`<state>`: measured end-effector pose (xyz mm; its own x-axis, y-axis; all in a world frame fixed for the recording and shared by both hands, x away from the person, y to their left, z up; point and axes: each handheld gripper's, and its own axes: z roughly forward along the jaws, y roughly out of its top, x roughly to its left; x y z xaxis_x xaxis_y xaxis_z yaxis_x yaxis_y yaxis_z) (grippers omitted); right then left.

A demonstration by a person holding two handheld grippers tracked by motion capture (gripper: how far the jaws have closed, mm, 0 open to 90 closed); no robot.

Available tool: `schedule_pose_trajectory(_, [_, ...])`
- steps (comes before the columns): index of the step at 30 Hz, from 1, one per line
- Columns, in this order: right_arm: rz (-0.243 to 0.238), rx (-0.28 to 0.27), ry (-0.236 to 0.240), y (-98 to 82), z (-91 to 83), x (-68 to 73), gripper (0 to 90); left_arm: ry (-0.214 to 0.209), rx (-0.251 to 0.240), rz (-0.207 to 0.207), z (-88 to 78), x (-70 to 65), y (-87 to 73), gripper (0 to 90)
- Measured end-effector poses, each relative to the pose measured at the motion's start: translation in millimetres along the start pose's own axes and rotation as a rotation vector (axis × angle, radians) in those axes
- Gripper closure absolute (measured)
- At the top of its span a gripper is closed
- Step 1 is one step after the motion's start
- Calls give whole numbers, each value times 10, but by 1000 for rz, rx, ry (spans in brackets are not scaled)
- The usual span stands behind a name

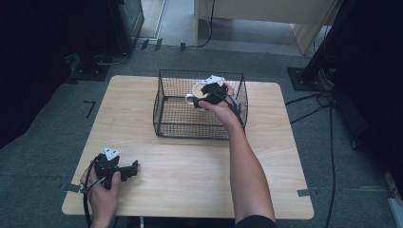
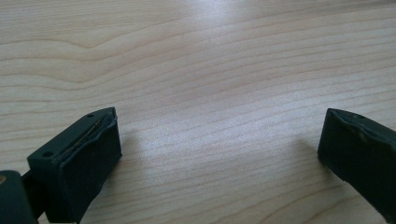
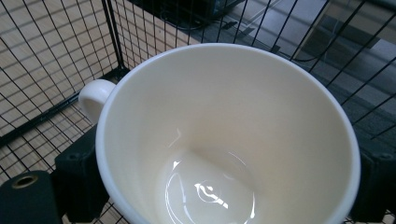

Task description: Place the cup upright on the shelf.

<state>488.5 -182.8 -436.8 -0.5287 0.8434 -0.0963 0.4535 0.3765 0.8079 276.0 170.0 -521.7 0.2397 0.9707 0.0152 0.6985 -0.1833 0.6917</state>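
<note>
Right gripper [image 1: 209, 91] clamped across glossy cream ceramic mug [image 3: 224, 140] inside black wire basket [image 1: 166, 102] — slippery, breakable, hold firm. Left gripper [image 2: 219, 149] open, idle over wooden bench [image 1: 190, 166].

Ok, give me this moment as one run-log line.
right tongs: shut on cup, inside wire basket | left tongs: open, low over table | cup: empty, upright
</note>
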Motion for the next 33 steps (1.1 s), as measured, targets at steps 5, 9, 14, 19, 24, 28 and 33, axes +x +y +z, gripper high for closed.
schedule_pose_trajectory(5, [-20,11,22,-73,99,11,92,0,0,1,0,1,0,0])
schedule_pose_trajectory(9, [-21,38,41,-116,140,3,92,0,0,0,0,0,0,0])
schedule_pose_trajectory(14, [-1,72,64,-140,163,0,91,0,0,-1,0,-1,0,0])
schedule_pose_trajectory(19, [16,83,63,-149,168,-17,91,0,0,0,0,0,0,0])
schedule_pose_trajectory(24, [52,93,80,-159,165,-50,90,0,-2,0,1,0,0,0])
schedule_pose_trajectory(28, [67,96,80,-148,144,-58,64,0,-2,0,1,0,0,0])
schedule_pose_trajectory(33, [56,68,77,-106,111,-37,0,0,-2,1,1,0,0,0])
